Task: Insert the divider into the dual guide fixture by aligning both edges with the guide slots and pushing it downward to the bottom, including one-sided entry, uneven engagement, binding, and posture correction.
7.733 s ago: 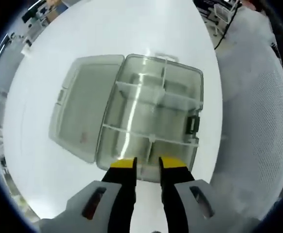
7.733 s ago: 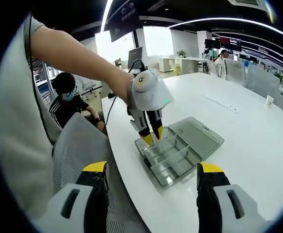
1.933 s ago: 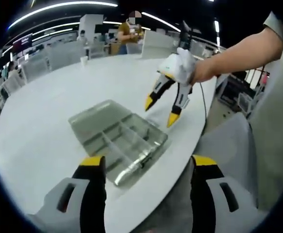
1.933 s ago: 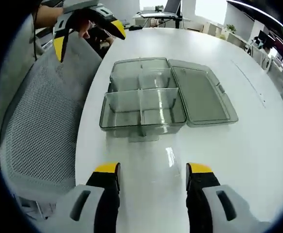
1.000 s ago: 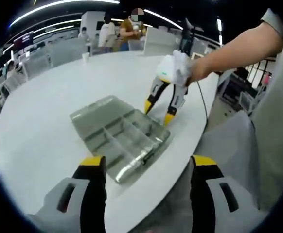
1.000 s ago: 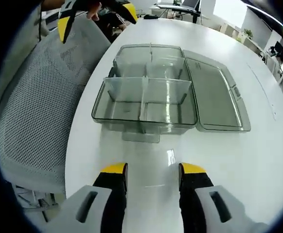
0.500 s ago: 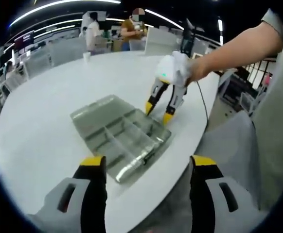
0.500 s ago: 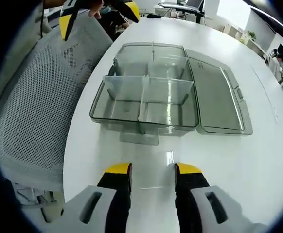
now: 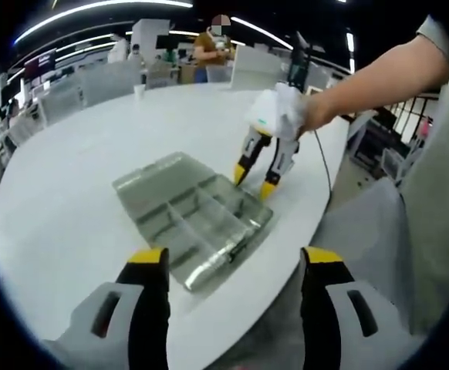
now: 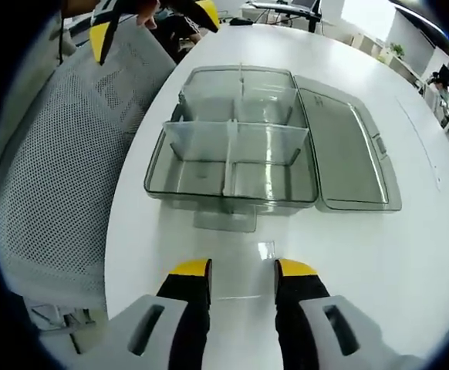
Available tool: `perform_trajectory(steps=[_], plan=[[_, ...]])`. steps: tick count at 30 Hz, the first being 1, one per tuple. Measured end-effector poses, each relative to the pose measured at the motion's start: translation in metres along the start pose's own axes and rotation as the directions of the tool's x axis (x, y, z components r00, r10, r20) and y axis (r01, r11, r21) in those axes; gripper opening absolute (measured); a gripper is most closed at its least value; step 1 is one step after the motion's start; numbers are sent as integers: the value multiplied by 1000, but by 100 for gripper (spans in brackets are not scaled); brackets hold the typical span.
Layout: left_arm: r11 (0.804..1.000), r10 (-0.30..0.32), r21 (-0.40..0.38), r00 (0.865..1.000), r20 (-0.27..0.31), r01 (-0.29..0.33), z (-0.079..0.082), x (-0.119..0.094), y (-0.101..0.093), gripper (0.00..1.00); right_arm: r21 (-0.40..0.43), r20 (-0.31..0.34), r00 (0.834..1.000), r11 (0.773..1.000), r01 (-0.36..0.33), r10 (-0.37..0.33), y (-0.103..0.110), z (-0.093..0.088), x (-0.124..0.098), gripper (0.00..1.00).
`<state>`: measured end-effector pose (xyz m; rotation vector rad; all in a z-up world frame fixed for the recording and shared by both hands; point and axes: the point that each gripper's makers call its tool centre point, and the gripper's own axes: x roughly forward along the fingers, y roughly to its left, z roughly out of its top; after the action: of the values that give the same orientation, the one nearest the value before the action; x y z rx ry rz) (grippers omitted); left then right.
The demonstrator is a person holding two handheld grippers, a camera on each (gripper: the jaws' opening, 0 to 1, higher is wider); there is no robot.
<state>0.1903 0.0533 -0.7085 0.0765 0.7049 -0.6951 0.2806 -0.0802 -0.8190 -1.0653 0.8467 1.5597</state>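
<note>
From my left gripper point(image 9: 236, 266) I look out over a wide gap: its two yellow-tipped jaws stand far apart at the bottom of the left gripper view, with nothing between them. Beyond them the white table point(image 9: 70, 193) curves away. On it lies the clear plastic organiser box point(image 9: 197, 220), lid folded flat to the far side, its tray split by thin clear walls. To the right of the box my right gripper point(image 9: 257, 173) hangs from a hand in a white glove point(image 9: 278, 112), yellow tips pointing down just above the box's far right corner; I see no contact. Further right is a grey mesh chair point(image 9: 348, 231), pushed up to the table edge.

In the right gripper view the chair point(image 10: 47, 177) fills the left side, and the left gripper point(image 10: 151, 19) shows at the top left with its jaws spread. In the middle sits the box point(image 10: 232, 154), its open lid point(image 10: 348, 154) lying flat on the right. A long divider point(image 10: 236, 139) runs across the tray from wall to wall, and a short cross divider point(image 10: 226, 176) stands in front of it. Both look seated, though through the clear plastic I cannot tell how deep the edges sit in their slots. At the bottom, the right gripper point(image 10: 240, 270) has its jaws partly closed, a narrow gap between them. They hold nothing, and bare table point(image 10: 410, 254) shows between the tips, well short of the box.
</note>
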Motion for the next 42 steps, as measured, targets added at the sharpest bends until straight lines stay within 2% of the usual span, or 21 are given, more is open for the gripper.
perform_trajectory(steps=[15,22,42], plan=[[1000,-5,8,1000,-3,5,2,1,-5,67,93,12,999,995,42,-43,2,-6,-17,27],[1000,-16,13,1000,3,15,4,3,-7,67,108,22,997,992,70,-73,7,-3,-28,27],[999,-38,27,999,11,38,8,2,-11,66,145,123,972,973,180,-198,23,37,-63,27]])
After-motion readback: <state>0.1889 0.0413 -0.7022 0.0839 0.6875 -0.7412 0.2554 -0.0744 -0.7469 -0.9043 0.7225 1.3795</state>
